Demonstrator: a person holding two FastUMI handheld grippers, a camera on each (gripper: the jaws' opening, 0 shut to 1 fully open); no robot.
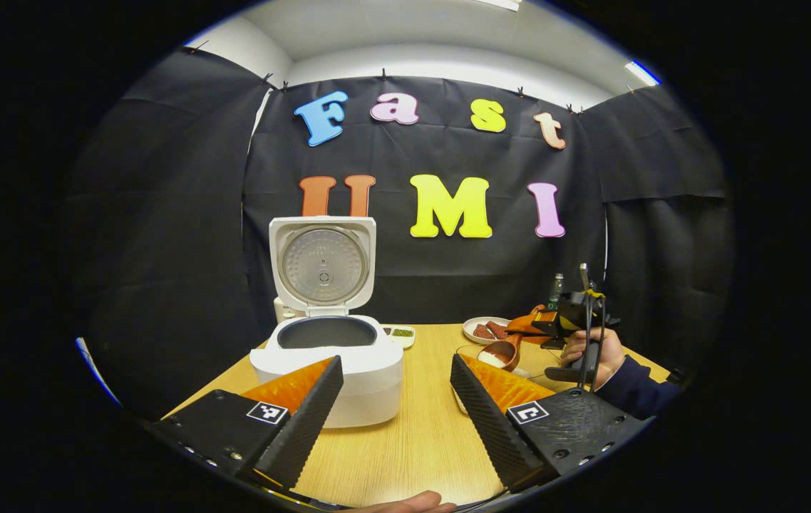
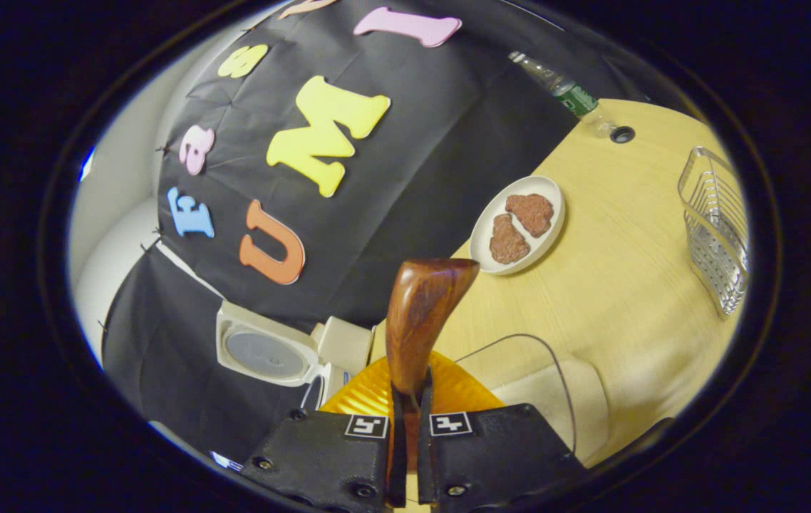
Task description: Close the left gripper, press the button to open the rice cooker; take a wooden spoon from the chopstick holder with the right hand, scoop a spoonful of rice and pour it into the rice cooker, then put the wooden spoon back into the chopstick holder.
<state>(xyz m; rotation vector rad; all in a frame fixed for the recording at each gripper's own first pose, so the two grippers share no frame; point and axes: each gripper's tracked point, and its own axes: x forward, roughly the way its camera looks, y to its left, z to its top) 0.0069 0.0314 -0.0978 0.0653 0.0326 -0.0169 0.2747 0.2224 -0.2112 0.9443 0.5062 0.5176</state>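
Observation:
The white rice cooker (image 1: 334, 370) stands open with its lid (image 1: 322, 263) upright and its dark inner pot showing; it also appears as the rice cooker (image 2: 270, 353) in the right gripper view. My left gripper (image 1: 397, 360) hovers in front of it, open and holding nothing. My right gripper (image 2: 409, 392) is shut on the handle of the wooden spoon (image 2: 420, 313). In the left gripper view the spoon (image 1: 502, 350) carries white rice and sits low over the glass rice bowl (image 2: 555, 399), right of the cooker. A hand holds the right gripper (image 1: 569, 320).
A white plate with two brown meat pieces (image 2: 519, 224) lies behind the bowl. The wire chopstick holder (image 2: 717, 228) stands at the table's right side, and a bottle (image 2: 562, 89) is in the far corner. A small dish (image 1: 400, 333) sits beside the cooker. A hand (image 1: 405, 506) shows at the near edge.

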